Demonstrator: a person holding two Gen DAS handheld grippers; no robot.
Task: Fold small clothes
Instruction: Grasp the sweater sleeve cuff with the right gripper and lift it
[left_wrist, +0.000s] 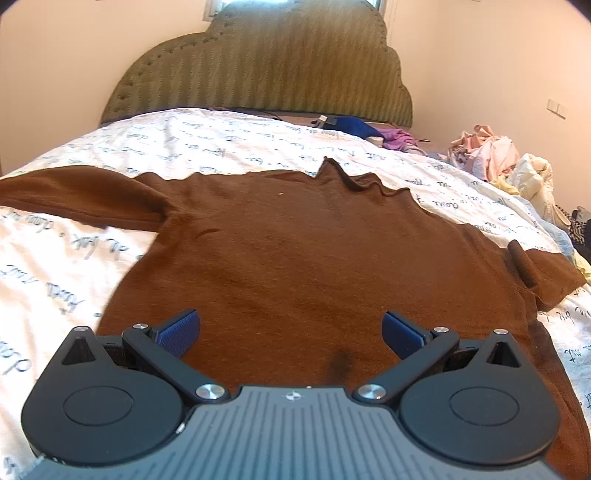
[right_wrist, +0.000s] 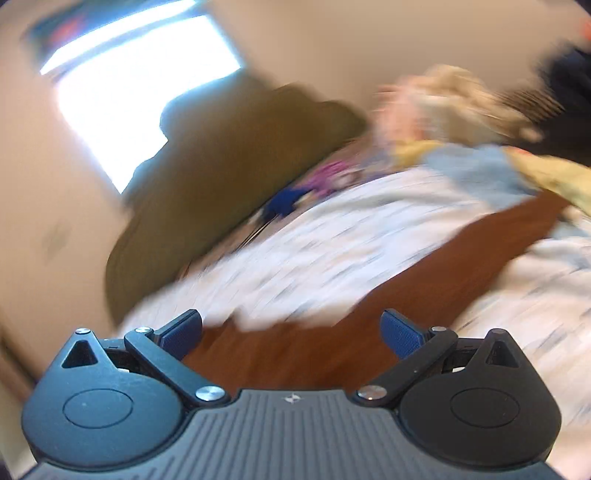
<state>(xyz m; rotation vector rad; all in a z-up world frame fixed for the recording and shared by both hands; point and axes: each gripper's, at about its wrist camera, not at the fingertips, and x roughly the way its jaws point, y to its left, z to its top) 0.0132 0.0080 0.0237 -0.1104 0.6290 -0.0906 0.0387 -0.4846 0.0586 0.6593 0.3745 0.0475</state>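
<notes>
A brown long-sleeved top (left_wrist: 295, 251) lies spread flat on the bed, one sleeve stretched to the left, the other bunched at the right. My left gripper (left_wrist: 291, 332) is open and empty, low over the top's near edge. In the blurred right wrist view my right gripper (right_wrist: 291, 334) is open and empty above a strip of the brown top (right_wrist: 424, 280), tilted toward the bed's far right.
The bed has a white sheet (left_wrist: 229, 140) with script print and a green padded headboard (left_wrist: 258, 70). A pile of pale clothes (left_wrist: 502, 158) sits at the right edge. Blue and purple items (left_wrist: 369, 129) lie by the headboard. A bright window (right_wrist: 140, 88) is beyond.
</notes>
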